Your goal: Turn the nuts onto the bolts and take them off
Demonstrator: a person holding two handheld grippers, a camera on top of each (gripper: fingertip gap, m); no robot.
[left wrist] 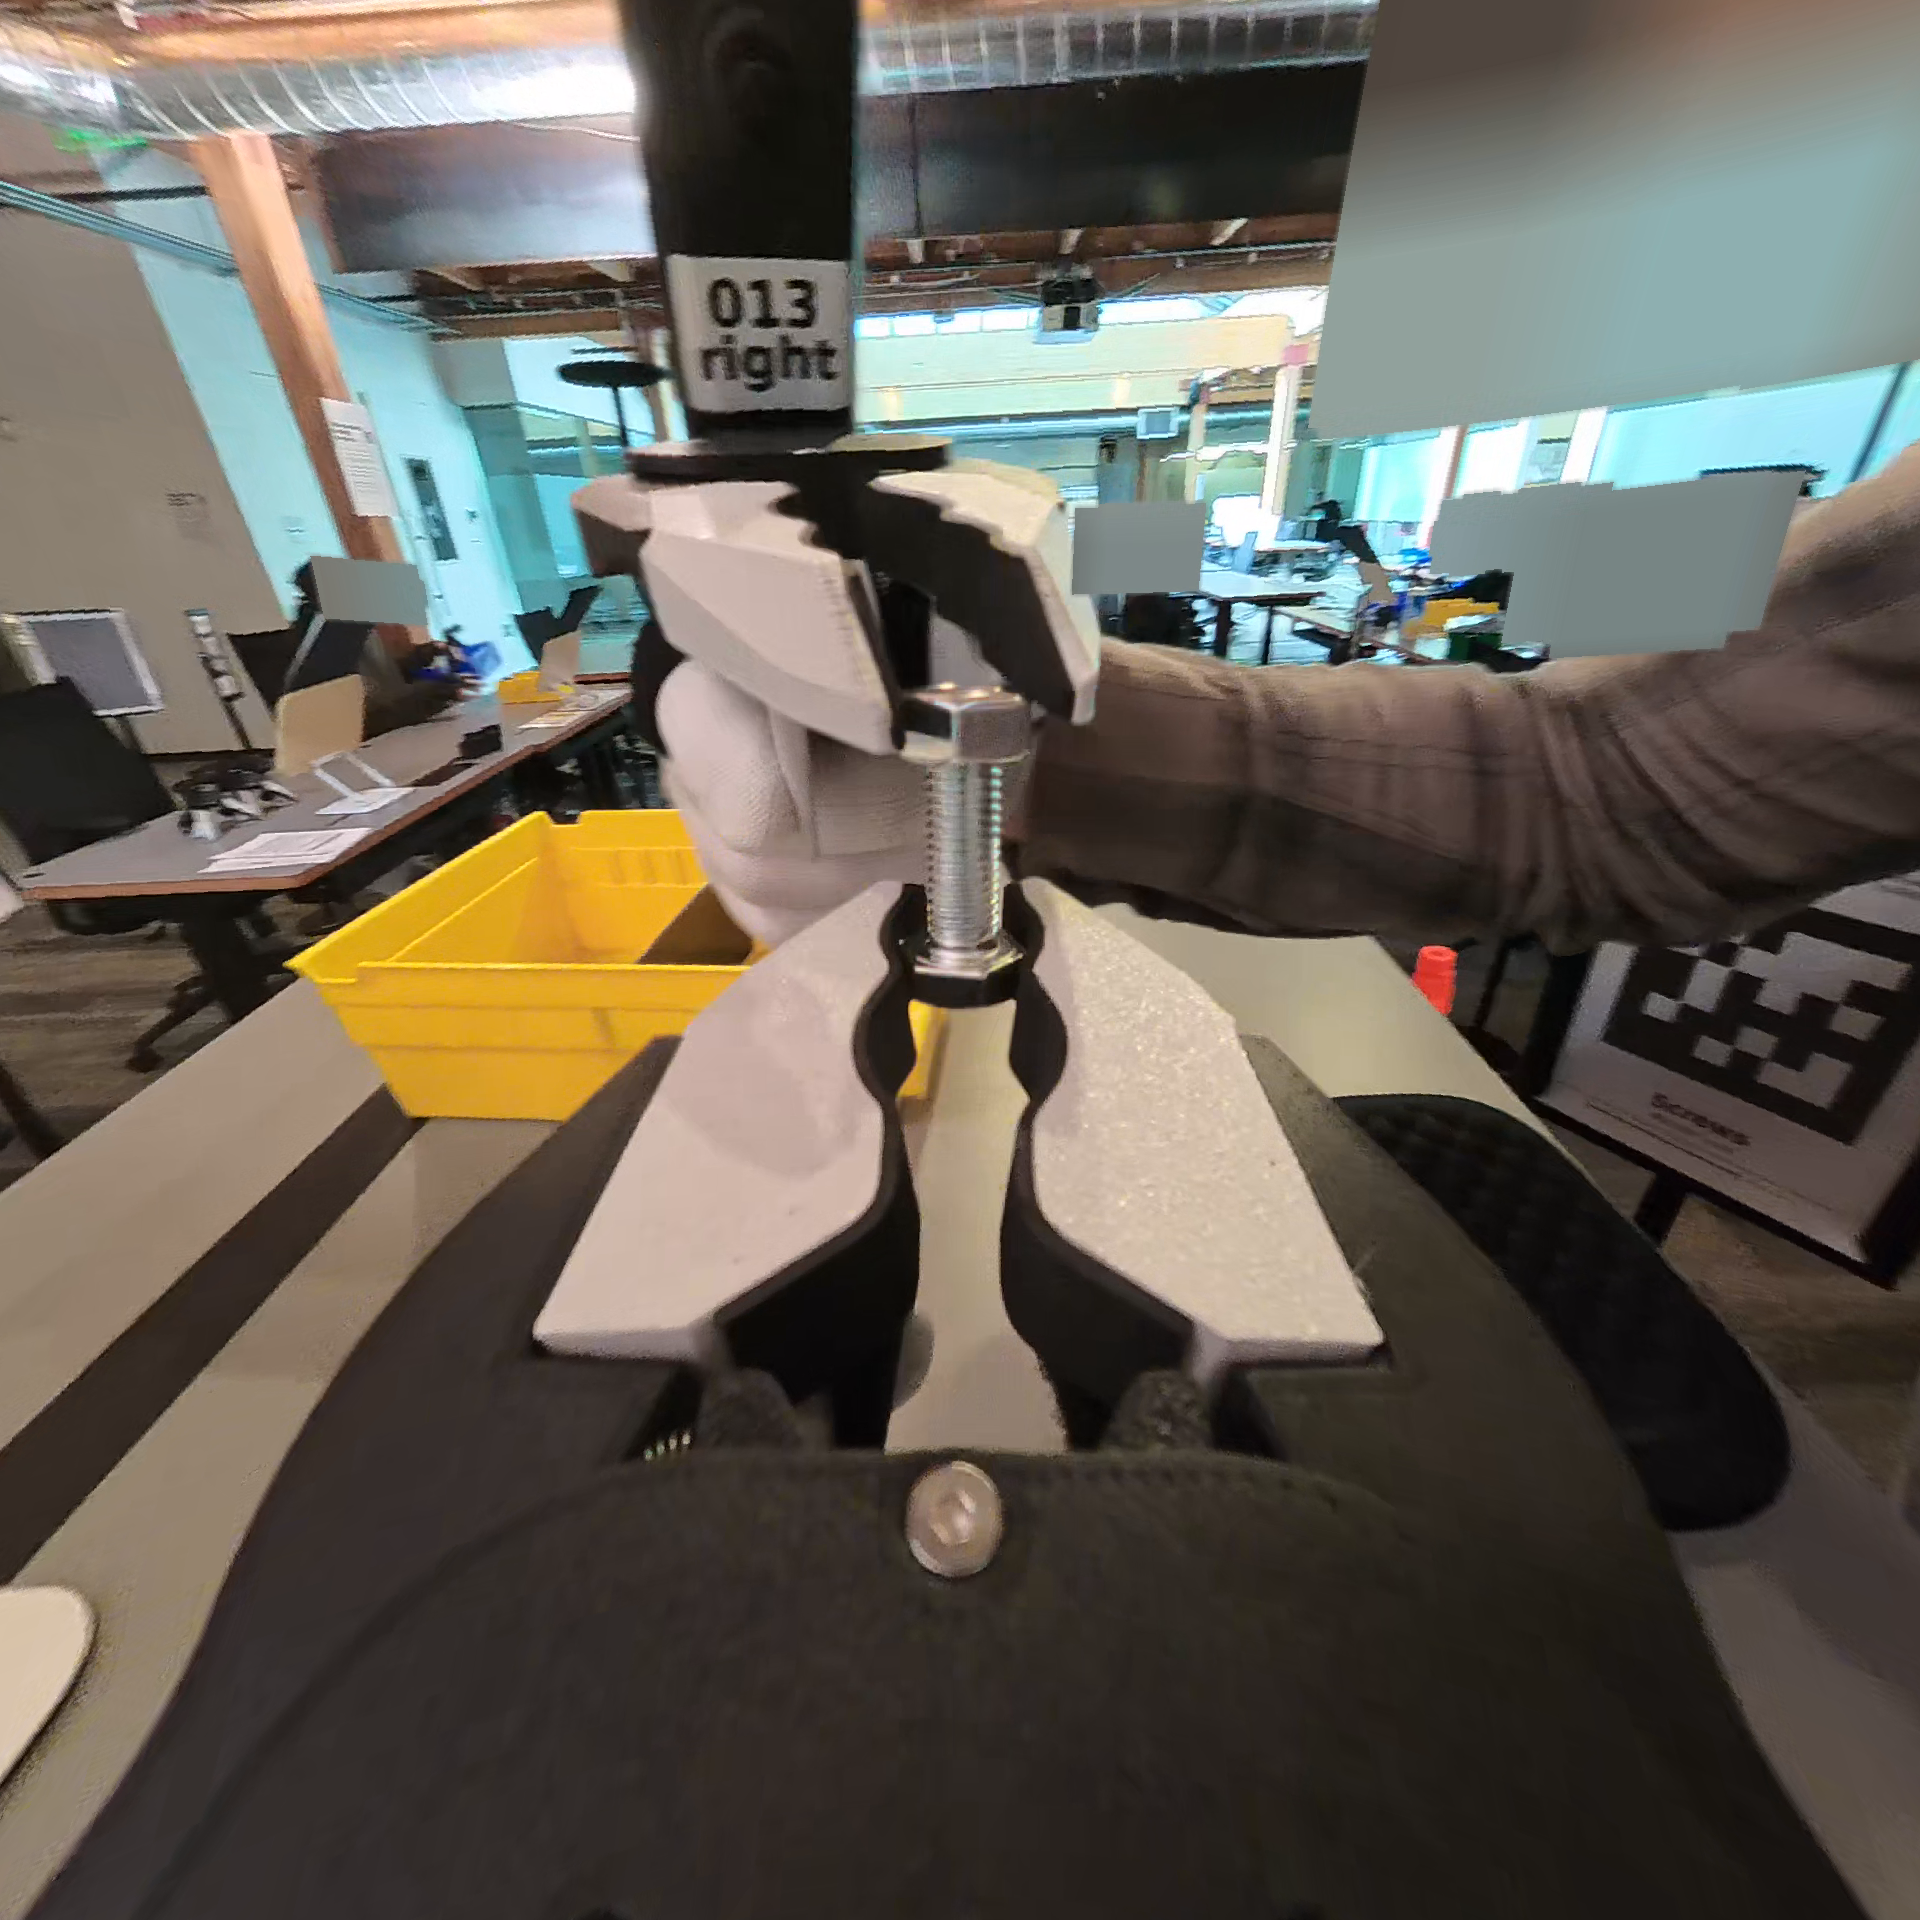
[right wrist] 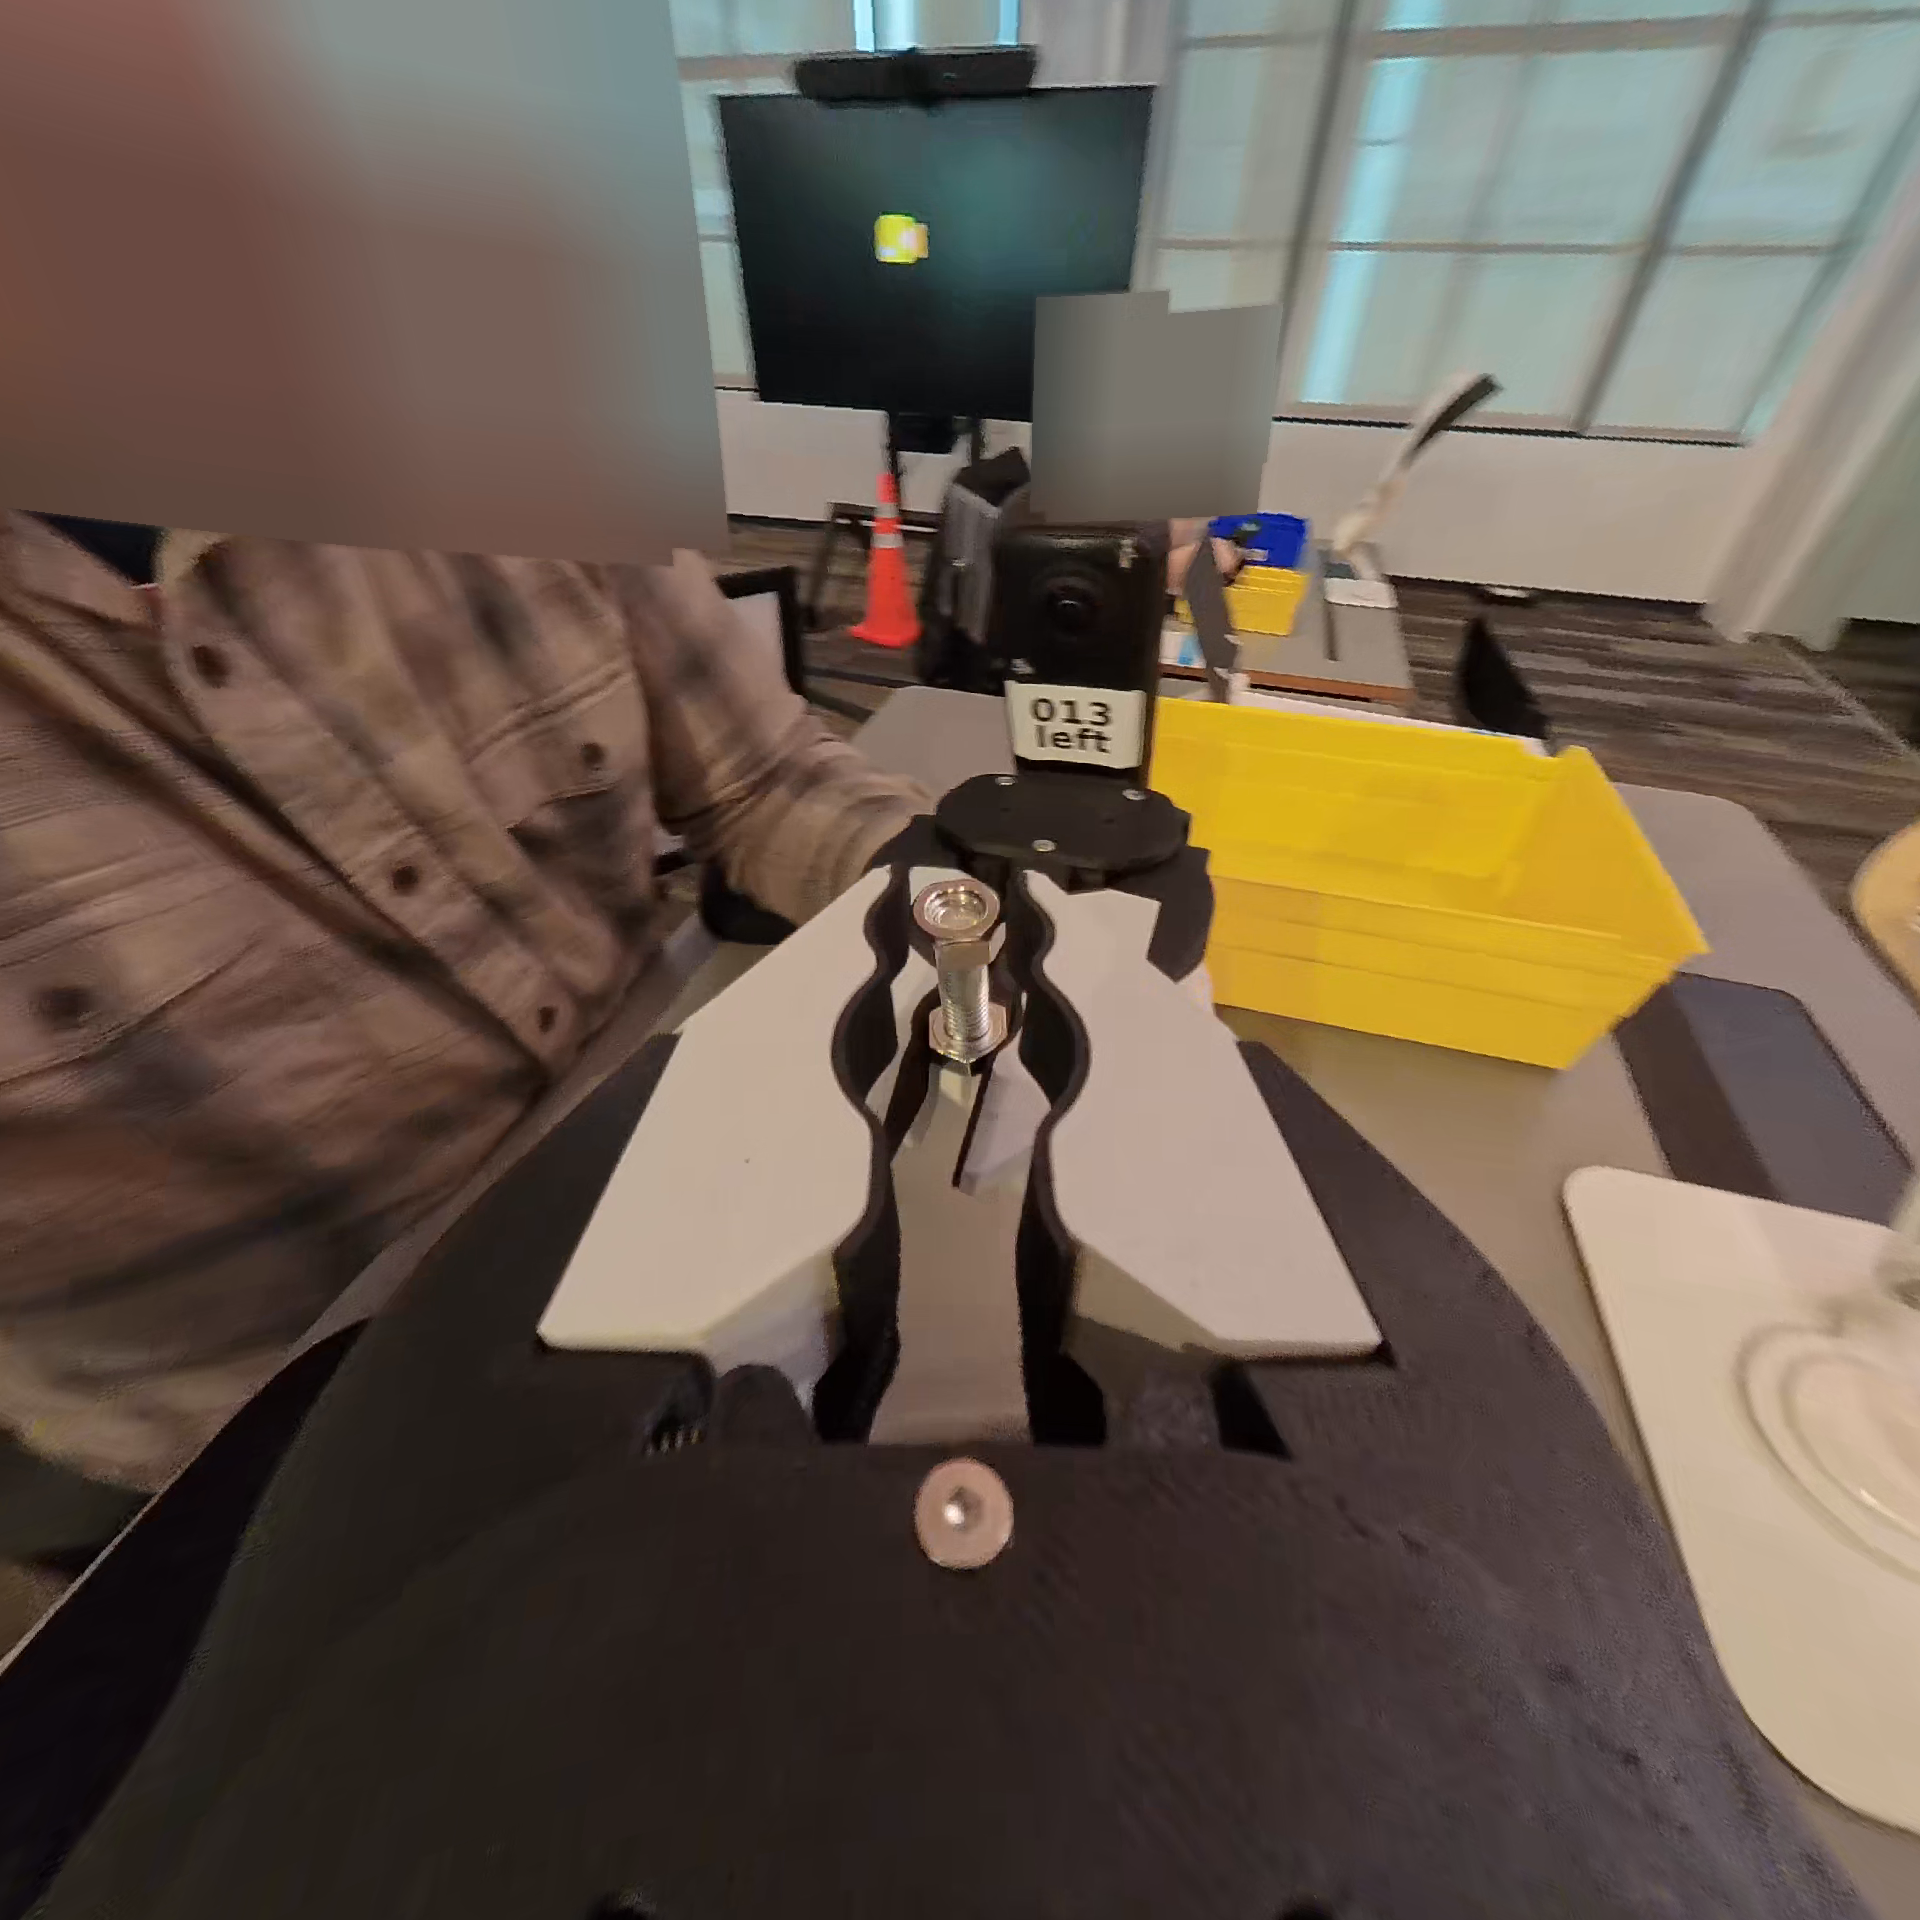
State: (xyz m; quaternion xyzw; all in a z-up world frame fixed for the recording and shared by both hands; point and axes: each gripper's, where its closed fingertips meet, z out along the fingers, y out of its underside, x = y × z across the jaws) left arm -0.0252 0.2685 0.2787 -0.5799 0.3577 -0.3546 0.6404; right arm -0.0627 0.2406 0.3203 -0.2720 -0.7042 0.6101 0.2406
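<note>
A yellow bin (left wrist: 520, 966) is sitting on the grey table (left wrist: 208, 1164), a checkered marker board (left wrist: 1766, 1049) is leaning off to the side, an orange traffic cone (right wrist: 885, 566) is standing on the floor, and a dark monitor (right wrist: 935, 239) is glowing faintly behind it.

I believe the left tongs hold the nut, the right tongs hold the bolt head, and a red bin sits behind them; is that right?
Not quite: the bin is yellow, as the left wrist view shows. The left tongs do hold the nut, the right tongs the bolt head.
</note>
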